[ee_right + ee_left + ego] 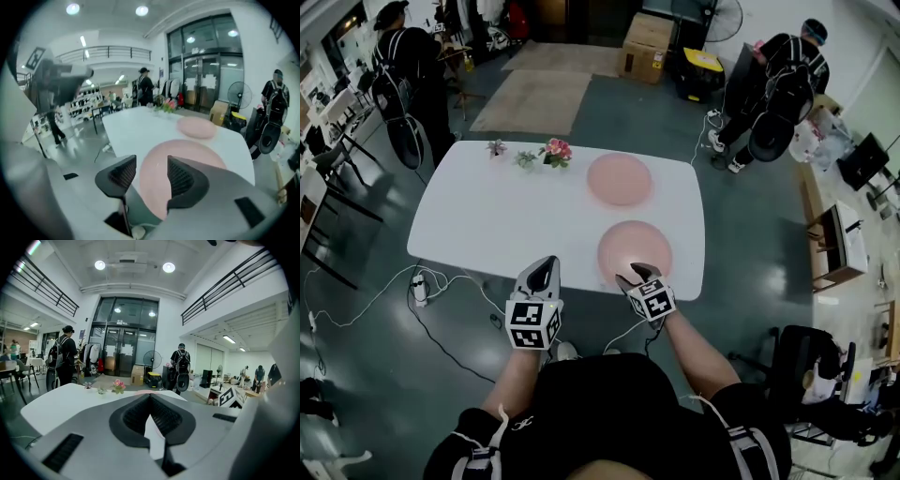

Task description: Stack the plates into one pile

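Note:
Two pink plates lie apart on the white table [487, 216]. The near plate [635, 251] sits by the front edge, and the far plate [620, 178] lies beyond it. My right gripper [637, 275] hovers over the near plate's front rim, tilted down. In the right gripper view its jaws [151, 161] stand open with the near plate [187, 152] showing below and between them, untouched. The far plate [197, 127] lies further back. My left gripper [542, 272] hangs over the table's front edge, left of the near plate. Its tips [150, 393] meet, shut on nothing.
Small flower decorations [555, 151] stand at the table's far side, left of the far plate. One person [403, 66] stands beyond the table's left end, another [778, 84] beyond its right end. Cardboard boxes [647, 42] sit far back. A black chair [806, 366] is at my right.

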Available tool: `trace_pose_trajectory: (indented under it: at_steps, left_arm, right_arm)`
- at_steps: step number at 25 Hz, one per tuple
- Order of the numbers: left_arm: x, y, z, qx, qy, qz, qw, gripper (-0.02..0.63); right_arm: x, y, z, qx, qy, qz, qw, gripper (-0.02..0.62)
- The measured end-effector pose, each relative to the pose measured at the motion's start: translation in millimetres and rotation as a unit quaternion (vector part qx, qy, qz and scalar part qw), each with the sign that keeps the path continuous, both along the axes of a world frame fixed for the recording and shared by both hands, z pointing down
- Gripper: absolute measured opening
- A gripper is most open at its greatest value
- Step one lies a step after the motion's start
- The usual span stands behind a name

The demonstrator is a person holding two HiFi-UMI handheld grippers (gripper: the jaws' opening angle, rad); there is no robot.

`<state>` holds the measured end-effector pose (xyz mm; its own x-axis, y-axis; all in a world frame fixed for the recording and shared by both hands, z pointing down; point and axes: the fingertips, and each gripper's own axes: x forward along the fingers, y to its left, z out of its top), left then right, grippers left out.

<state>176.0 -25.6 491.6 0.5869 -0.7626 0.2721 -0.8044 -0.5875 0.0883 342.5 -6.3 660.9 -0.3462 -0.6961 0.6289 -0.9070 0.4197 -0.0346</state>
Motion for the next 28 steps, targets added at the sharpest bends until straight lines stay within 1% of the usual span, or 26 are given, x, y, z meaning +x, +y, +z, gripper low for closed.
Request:
trace_pose_trajectory:
  at_steps: [1,2,3,4,6,8,9,10,12,14,21,28]
  left_arm:
    - [1.6,-0.8,-1.5,0.002,0.001,0.001,1.0000,0.011]
    - [3.4,-1.4,-3.3,0.004,0.002,0.003,1.0000,0.011]
    - [5.3,-1.9,-5.6,0.007,0.003,0.005,1.0000,0.011]
    - [7.5,-2.6,-8.4,0.010,0.003,0.007,0.9999,0.011]
    - [12.7,-4.4,-15.6,0.017,0.006,0.012,0.9998,0.011]
    - [18.5,-6.3,-24.9,0.025,0.010,0.018,0.9995,0.011]
    - [21.2,-6.8,-29.6,0.030,0.012,0.022,0.9992,0.011]
    - [23.6,-6.9,-33.8,0.035,0.014,0.026,0.9990,0.011]
    - [27.4,-6.8,-39.6,0.043,0.018,0.032,0.9984,0.011]
    - [29.8,-6.8,-43.0,0.048,0.020,0.038,0.9979,0.011]
    - [33.4,-9.0,-47.2,0.046,0.023,0.052,0.9973,0.011]
    - [22.9,-18.4,-42.8,0.042,0.031,0.061,0.9968,0.011]
  right_arm:
    - [1.8,-6.9,-24.2,0.041,-0.023,0.022,0.999,0.221]
    - [4.6,-12.6,-51.1,0.086,-0.044,0.045,0.994,0.212]
    - [8.0,-16.8,-79.5,0.132,-0.063,0.066,0.987,0.197]
    - [11.6,-19.2,-108.0,0.178,-0.077,0.085,0.977,0.183]
    - [18.7,-19.0,-161.2,0.258,-0.090,0.114,0.955,0.139]
    - [23.7,-14.2,-203.5,0.318,-0.089,0.133,0.934,0.069]
    - [24.7,-10.9,-218.7,0.340,-0.087,0.139,0.926,0.034]
    - [24.8,-7.4,-229.7,0.356,-0.086,0.142,0.920,0.015]
    - [23.4,-1.3,-240.2,0.373,-0.084,0.145,0.913,0.015]
    - [22.6,2.4,-241.3,0.376,-0.082,0.147,0.911,0.015]
    - [22.9,1.7,-230.4,0.354,-0.071,0.159,0.919,0.015]
    - [9.0,-5.6,-225.8,0.352,-0.061,0.163,0.920,0.015]
